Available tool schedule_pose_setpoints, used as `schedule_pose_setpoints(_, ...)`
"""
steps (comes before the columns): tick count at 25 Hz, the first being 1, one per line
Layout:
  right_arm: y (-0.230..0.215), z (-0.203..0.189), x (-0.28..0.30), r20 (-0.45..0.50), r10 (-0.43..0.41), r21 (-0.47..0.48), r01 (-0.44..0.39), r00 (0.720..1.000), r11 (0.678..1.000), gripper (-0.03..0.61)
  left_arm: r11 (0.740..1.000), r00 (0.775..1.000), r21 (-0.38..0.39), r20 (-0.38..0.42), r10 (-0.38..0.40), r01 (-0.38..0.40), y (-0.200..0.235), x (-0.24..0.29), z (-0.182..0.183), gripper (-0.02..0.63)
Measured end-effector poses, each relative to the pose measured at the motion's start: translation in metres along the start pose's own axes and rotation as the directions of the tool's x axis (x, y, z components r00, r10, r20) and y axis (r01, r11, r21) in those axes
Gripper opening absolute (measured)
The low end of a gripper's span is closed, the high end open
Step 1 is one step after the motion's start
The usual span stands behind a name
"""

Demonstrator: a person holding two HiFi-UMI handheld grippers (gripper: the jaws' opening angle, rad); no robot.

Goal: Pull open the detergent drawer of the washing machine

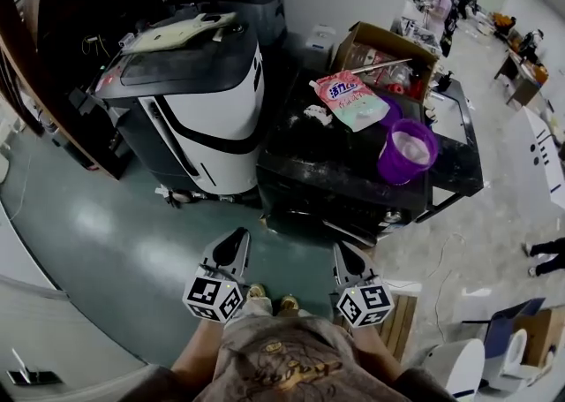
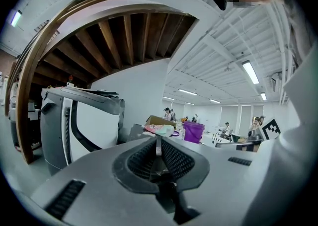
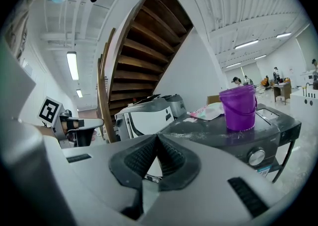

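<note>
Where the two tools point, we find the washing machine (image 1: 331, 170) standing just ahead of the person, its dark top dusted with pale powder. On that top sit a purple bucket (image 1: 407, 151), a pink bag (image 1: 350, 99) lying flat, and an open cardboard box (image 1: 385, 45) at the far edge. In the head view the machine's front falls away steeply into shadow, so we cannot pick out the detergent drawer there. The right gripper view shows a round knob (image 3: 256, 156) on the front panel, but the rest of that panel to its left is hidden behind the tool's own body, and the drawer stays out of sight there too.

The left tool (image 1: 237, 237) is held low and close to the person's body, well short of the machine. Its jaws are pressed together with nothing between them, as its own view shows. The right tool (image 1: 342, 251) sits beside it, also apart from the machine. Its jaws meet at the tips and are likewise empty.

To the left of the washing machine stands a white and grey appliance (image 1: 207, 104), with the underside of a wooden staircase (image 3: 149, 46) rising behind it. The person's shirt (image 1: 265, 365) fills the bottom edge of the head view and cuts off both hands.
</note>
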State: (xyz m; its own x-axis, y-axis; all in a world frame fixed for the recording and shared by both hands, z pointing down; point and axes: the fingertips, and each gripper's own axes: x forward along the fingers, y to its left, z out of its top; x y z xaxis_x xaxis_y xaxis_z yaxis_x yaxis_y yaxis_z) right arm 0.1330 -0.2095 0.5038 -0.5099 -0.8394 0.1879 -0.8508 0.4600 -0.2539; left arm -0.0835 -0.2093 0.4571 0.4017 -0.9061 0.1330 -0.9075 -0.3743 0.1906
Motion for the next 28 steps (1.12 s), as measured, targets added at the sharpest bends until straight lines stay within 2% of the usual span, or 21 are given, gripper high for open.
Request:
schedule_pose_setpoints(1, -0.002, -0.001, 0.001, 0.000, -0.007, 0.003, 0.007, 1.000, 1.000, 0.003, 1.000, 1.000, -0.010, 0.000, -0.011, 0.011, 0.001, 0.003, 0.000, 0.044)
schedule_pose_setpoints(4, -0.001, -0.002, 0.006, 0.000, -0.024, 0.008, 0.024, 1.000, 1.000, 0.003, 0.997, 0.999, -0.053, -0.002, -0.047, 0.047, 0.005, 0.012, 0.000, 0.153)
schedule_pose_setpoints(14, 0.000, -0.005, 0.021, -0.001, -0.077, 0.016, 0.077, 0.997, 0.997, 0.003, 0.980, 0.990, -0.141, 0.022, -0.141, 0.143, 0.024, 0.036, -0.005, 0.374)
schedule_pose_setpoints(23, 0.001, -0.010, 0.032, -0.021, -0.113, 0.019, 0.113, 0.993, 0.993, 0.003, 0.953, 0.988, -0.260, 0.027, -0.155, 0.157, 0.050, 0.061, -0.019, 0.417)
schedule_pose_setpoints(26, 0.001, -0.011, 0.034, -0.028, -0.121, 0.018, 0.121, 0.992, 0.992, 0.003, 0.925, 0.983, -0.333, 0.028, -0.183, 0.182, 0.055, 0.074, -0.032, 0.419)
schedule_pose_setpoints(28, 0.000, -0.011, 0.035, -0.034, -0.129, 0.017, 0.129, 0.991, 0.991, 0.003, 0.895, 0.976, -0.392, 0.039, -0.212, 0.211, 0.057, 0.083, -0.040, 0.420)
